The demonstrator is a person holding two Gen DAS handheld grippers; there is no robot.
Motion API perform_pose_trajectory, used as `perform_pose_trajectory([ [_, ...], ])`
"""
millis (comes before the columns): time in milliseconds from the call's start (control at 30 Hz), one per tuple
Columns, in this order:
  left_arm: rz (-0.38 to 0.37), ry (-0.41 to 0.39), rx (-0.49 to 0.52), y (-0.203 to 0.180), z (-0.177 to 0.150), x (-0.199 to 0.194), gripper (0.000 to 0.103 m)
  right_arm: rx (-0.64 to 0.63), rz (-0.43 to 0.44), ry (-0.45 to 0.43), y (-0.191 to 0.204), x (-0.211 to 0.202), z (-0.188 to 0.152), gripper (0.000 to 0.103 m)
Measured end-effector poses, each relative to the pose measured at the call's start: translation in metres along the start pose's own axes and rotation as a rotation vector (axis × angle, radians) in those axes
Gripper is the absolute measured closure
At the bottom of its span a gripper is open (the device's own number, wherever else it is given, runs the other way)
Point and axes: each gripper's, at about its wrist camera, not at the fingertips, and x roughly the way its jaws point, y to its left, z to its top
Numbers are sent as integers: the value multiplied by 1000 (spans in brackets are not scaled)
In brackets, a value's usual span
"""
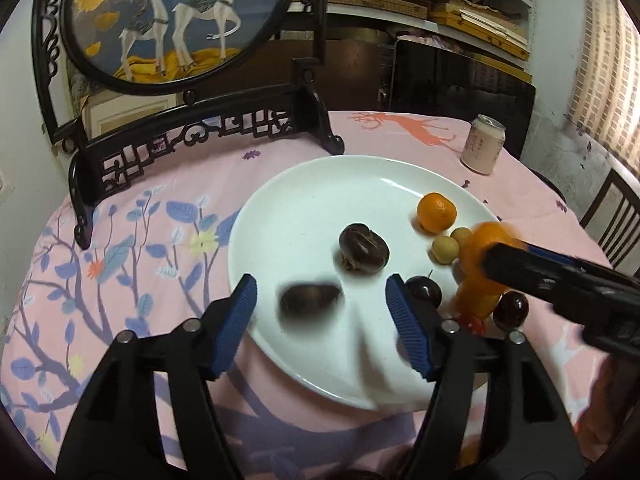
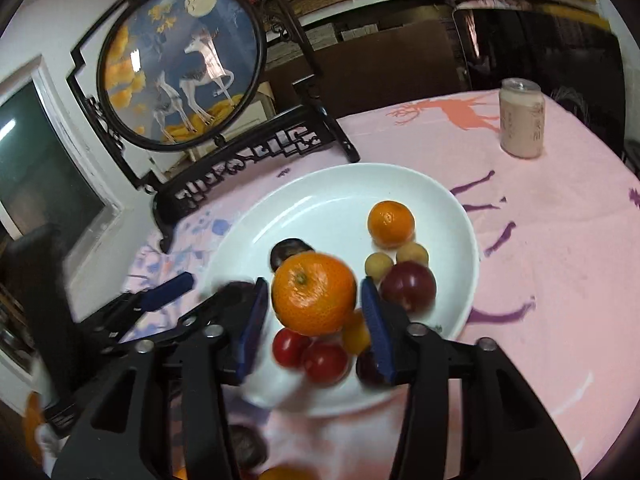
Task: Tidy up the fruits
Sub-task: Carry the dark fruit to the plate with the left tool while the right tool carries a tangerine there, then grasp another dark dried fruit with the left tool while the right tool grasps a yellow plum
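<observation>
Right gripper (image 2: 314, 300) clamped on a large tangerine (image 2: 314, 294), pads on its left and right flanks, stem dimple tilted up toward the camera. It hangs above the near-right part of the white plate (image 2: 320, 200), not touching anything as far as can be told; motion blur in the left wrist view. Directly beneath and just toward the camera: two red cherry tomatoes (image 2: 310, 354), a small yellow-orange fruit (image 2: 356, 334), a dark plum (image 2: 370, 368). Just right of the right pad, a red-purple plum (image 2: 408, 286); beyond it two pale longans (image 2: 396, 260) and a second tangerine (image 2: 391, 224) resting on the plate. Left gripper (image 1: 322, 308) with jaws wide apart, holding nothing, over the plate's near-left part; a blurred dark chestnut (image 1: 310, 300) lies between its pads, another chestnut (image 1: 364, 250) further in. Key relation: bare plate lies up and left of the held fruit, crowded fruit below it, so release looks to need a shift away from the tomatoes, toward the resting tangerine or the open middle. The right arm is the nearer one for that spot. The round fruit may roll once freed. Pink can (image 2: 522, 118) stands well apart on the table (image 2: 560, 240).
</observation>
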Motion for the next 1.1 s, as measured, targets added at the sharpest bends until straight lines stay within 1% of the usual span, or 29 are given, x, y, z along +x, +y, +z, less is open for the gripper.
perform_pose_trajectory([
  [33,4,1,-2,1,-1,0,33,-5,-2,0,-2,1,0,43],
  [133,-17,8,-29,7,-1,-1,32,38,49,-40,-11,-10,2,43],
  [200,-5,3,-37,11,-5,-6,32,42,58,-46,-11,-18,0,42],
  [233,0,1,-36,11,-7,-8,31,46,63,-44,-12,-24,-4,42],
  [367,9,-14,-45,14,-21,-25,24,95,97,-14,-20,-42,-23,42],
  [467,9,-3,-34,14,-38,-37,23,92,92,-4,-19,-54,-38,42],
  [533,9,11,-20,14,-51,-46,23,74,78,-14,-15,-63,-47,42],
  [600,21,14,-13,14,-62,-55,21,60,70,-19,-13,-71,-55,39],
  [667,25,9,-13,16,-71,-62,17,48,59,-18,-11,-75,-62,38],
  [700,25,8,-17,17,-73,-64,17,48,50,-16,-11,-76,-64,38],
  [867,4,27,-9,14,-84,-70,17,79,42,-4,-21,-77,-68,38],
  [1000,-32,56,28,7,-93,-71,16,82,31,7,-22,-75,-68,38],
  [1100,-39,91,64,0,-96,-65,15,82,27,13,-22,-74,-68,37],
])
